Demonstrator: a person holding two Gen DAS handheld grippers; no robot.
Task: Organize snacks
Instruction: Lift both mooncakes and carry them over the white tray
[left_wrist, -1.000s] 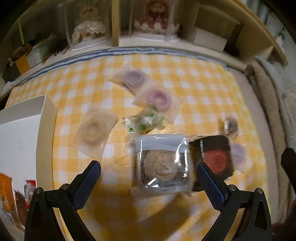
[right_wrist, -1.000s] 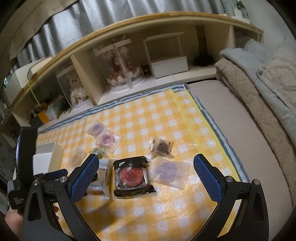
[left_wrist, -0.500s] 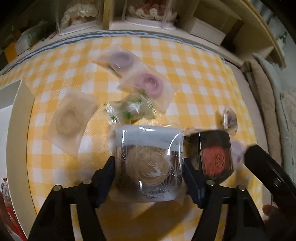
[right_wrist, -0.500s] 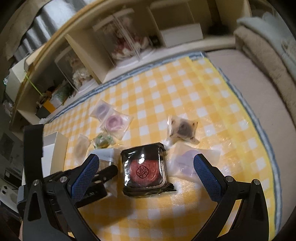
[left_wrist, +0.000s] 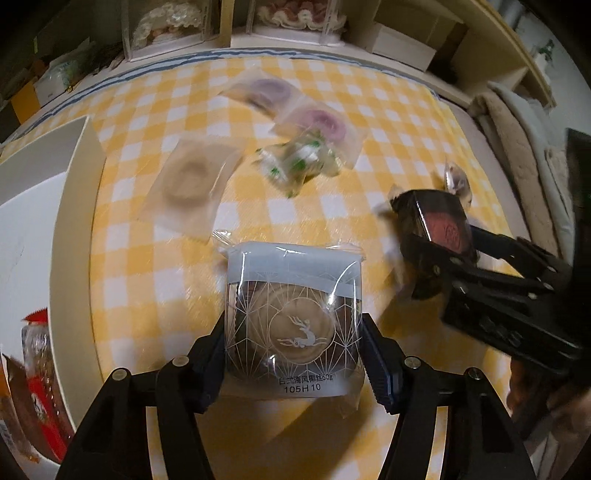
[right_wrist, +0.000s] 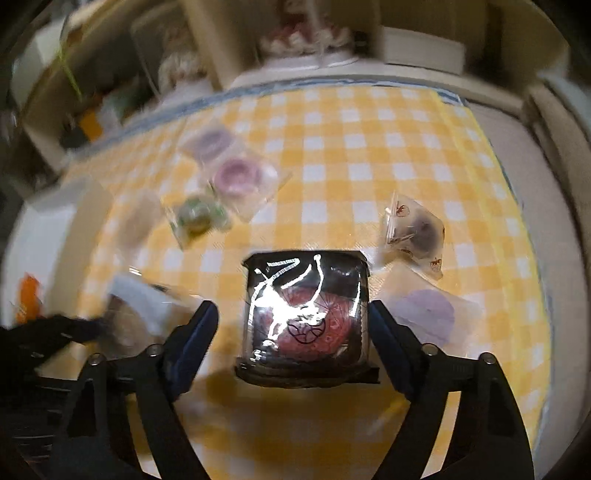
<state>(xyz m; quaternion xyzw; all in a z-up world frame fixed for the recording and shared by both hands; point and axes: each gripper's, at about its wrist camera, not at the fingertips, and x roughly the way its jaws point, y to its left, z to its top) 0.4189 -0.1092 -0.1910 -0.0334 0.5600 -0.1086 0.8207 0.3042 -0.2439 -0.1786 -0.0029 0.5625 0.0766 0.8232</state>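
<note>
Clear-wrapped deer-print pastry pack (left_wrist: 295, 295), towards the near edge of the yellow checked cloth (left_wrist: 332, 92), clamped in left tool (left_wrist: 293, 332), just closed. Alongside, black red-seal pastry pack (right_wrist: 306, 332) between right tool's (right_wrist: 291, 310) narrowing, not-yet-gripping jaws.

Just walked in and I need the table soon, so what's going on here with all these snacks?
A person is sorting wrapped snacks on the yellow checked cloth with a gripper in each hand. The left gripper is clamped on the deer-print pastry pack. The right gripper has just been closing around the black-and-red pastry pack; its right finger touches, the left shows a gap. Several other packets lie loose, and a white box sits at the left.
</note>
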